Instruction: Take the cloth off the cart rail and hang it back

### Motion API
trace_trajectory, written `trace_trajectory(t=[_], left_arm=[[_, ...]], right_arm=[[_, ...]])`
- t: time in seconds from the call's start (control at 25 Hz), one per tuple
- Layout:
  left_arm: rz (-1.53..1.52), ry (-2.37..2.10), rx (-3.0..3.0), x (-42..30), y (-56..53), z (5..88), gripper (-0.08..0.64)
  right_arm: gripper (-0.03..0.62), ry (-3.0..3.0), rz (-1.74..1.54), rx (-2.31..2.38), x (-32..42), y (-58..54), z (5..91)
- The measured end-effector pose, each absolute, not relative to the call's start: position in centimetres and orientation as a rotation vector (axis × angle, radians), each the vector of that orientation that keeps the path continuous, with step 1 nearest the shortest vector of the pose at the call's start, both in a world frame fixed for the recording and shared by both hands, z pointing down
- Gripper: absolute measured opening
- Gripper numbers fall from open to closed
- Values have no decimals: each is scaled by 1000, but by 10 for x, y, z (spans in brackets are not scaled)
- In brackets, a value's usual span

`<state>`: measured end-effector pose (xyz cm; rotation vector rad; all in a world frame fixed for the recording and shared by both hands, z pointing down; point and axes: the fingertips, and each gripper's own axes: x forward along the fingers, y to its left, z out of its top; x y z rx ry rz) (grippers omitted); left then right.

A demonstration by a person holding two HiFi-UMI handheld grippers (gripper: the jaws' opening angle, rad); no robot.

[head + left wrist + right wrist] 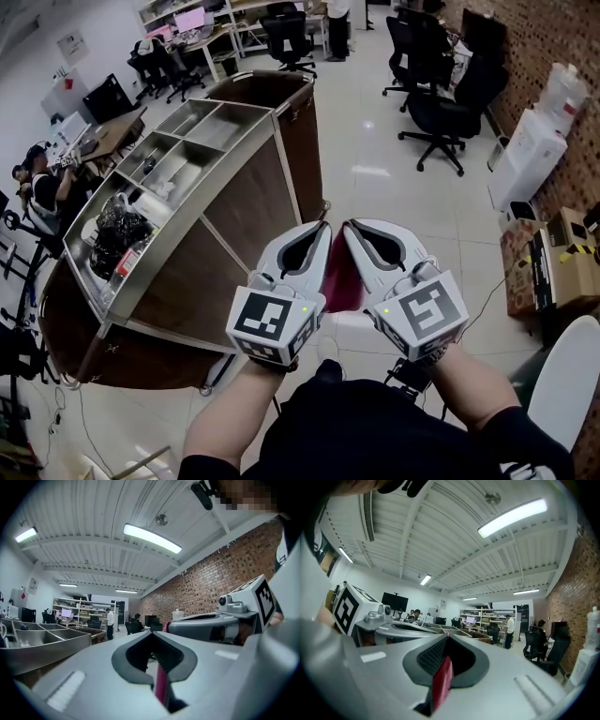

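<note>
**Cloth held clear of cart, ready for re-hang**

Left hand-held gripper [317, 234]: jaws pressed together, pinching a narrow fold of the cloth [342, 277]. The left gripper view shows a thin magenta strip [161, 686] clamped between the dark ribbed pads.

Right hand-held gripper [356, 234]: jaws likewise closed on the cloth, with a red edge [442, 681] standing up between its pads. The two grippers sit side by side, tips nearly touching.

Cloth location: off the rail and in the air. It hangs bunched below and between the gripper tips, just beside the cart's wooden side panel [248, 211] and above the tiled floor [394, 187]. Judged from this, removal is complete and re-hanging remains.

Hazards:
- Each grip takes only a thin fold, so a tug or a snag on the cart may pull the cloth out of the pads.
- With the grippers this close, the cloth is gathered. Laid over the rail this way, it would likely sit as a lump and slide off.
- The cart's top edge [225, 183] is smooth bright steel, so an uneven drape may slip to the heavier side.

Materials: the cloth is soft, limp and deep red. The gripper shells are smooth grey plastic. The cart has steel compartments [187, 141] over brown wood panels.
</note>
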<state>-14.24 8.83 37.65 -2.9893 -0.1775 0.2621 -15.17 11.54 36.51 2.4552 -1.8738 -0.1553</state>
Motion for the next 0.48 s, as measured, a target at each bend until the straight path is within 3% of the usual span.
trace_trajectory(t=[0.48], left_arm=[[205, -221, -3004, -10, 11, 386, 3]], right_arm=[[5, -1817, -271, 2484, -4, 33, 370]])
